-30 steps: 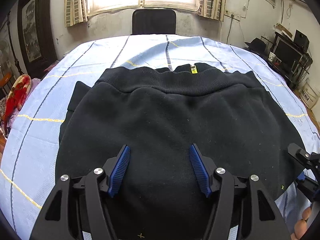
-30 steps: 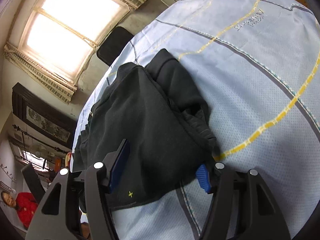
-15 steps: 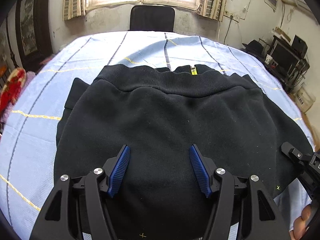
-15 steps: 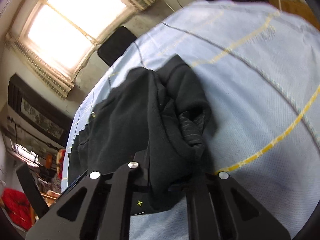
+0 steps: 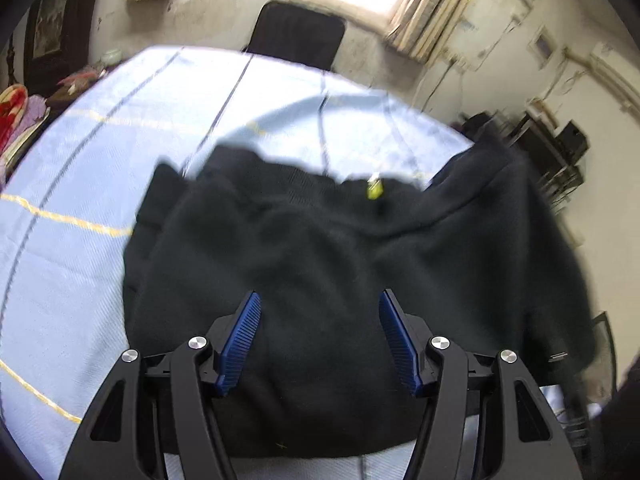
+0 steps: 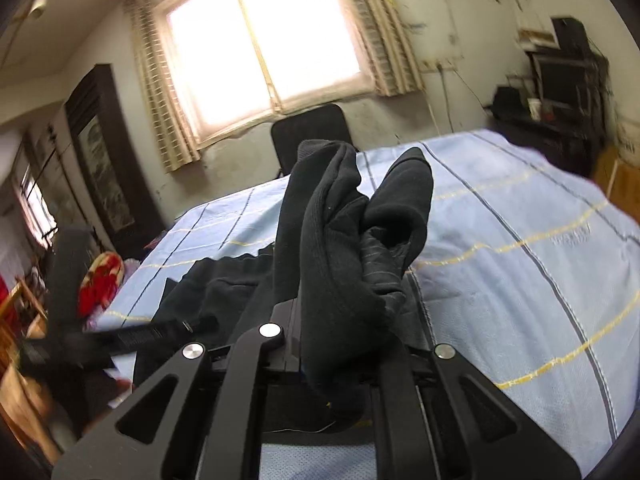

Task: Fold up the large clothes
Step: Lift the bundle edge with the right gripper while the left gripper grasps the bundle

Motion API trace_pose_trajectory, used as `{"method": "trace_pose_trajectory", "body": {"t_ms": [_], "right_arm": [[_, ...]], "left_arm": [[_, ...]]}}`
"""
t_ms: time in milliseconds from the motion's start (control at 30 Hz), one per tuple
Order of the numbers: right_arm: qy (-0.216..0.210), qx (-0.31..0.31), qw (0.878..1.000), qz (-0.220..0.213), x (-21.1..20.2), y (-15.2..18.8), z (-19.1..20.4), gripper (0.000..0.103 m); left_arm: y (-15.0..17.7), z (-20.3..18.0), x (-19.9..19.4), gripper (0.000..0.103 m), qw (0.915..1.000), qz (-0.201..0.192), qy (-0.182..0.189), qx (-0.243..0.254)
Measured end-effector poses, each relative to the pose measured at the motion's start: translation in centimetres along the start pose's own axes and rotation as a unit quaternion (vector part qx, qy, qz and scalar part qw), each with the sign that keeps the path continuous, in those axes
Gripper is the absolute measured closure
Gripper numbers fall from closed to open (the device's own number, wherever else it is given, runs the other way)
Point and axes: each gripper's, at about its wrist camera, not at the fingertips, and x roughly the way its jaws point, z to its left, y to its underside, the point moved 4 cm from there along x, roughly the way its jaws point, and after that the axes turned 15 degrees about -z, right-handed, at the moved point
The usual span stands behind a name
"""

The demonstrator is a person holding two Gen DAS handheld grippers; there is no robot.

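Note:
A large black garment [image 5: 320, 264] lies partly folded on a light blue checked sheet [image 5: 80, 184]. A yellow tag [image 5: 375, 190] shows at its far edge. My left gripper [image 5: 320, 340] is open above the near part of the garment, blue pads apart. My right gripper [image 6: 336, 352] is shut on the garment's right side [image 6: 344, 240] and holds a bunched fold of it up off the sheet [image 6: 520, 264]. In the left wrist view that lifted side [image 5: 500, 208] rises at the right.
A black chair [image 5: 298, 36] stands at the far edge below a bright window [image 6: 264, 44]. Shelves with electronics [image 6: 560, 80] stand at the right. A red bundle [image 6: 98, 280] lies left of the bed.
My right gripper shut on the garment's right side and lifted it off the sheet, swinging level. The left gripper stayed open and tilted over the garment.

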Motion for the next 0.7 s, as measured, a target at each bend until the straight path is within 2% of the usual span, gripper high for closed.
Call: {"method": "trace_pose_trajectory", "body": {"t_ms": [100,167,233,367,467,600,667,700], "right_arm": [[-0.004,-0.016,1.000,-0.002,-0.2,0.2,0.4,0.095],[-0.006,-0.019,1.000,-0.002,-0.1,0.3,0.6,0.095],[-0.006,-0.027,1.000,-0.004,-0.2,0.3,0.7,0.095],[-0.006,-0.051,0.999,-0.013,-0.6,0.6,1.4,0.095],[-0.007,-0.068,0.997,-0.019,-0.7,0.9,2.0,0.095],[-0.012,-0.097,0.995,-0.027,-0.9,1.4,3.1,0.095],[-0.014,-0.108,0.994,-0.028,-0.9,1.6,3.5,0.095],[-0.015,-0.112,0.993,-0.029,-0.8,1.7,3.6,0.095]], "left_arm": [[-1.8,-3.6,-1.4,0.034,0.9989,0.007,0.040,0.026],[-2.5,-6.7,-1.6,0.017,0.9963,0.022,0.058,0.059],[-3.2,-10.9,-1.2,0.011,0.9907,0.045,0.080,0.100],[-3.3,-15.3,0.5,0.011,0.9801,0.091,0.105,0.142],[-3.0,-17.3,1.9,0.011,0.9726,0.124,0.103,0.167],[-2.0,-19.2,3.5,0.011,0.9534,0.181,0.111,0.214],[-0.9,-19.2,4.9,0.011,0.9413,0.211,0.091,0.247],[-0.7,-19.2,5.5,0.011,0.9383,0.214,0.081,0.259]]}}
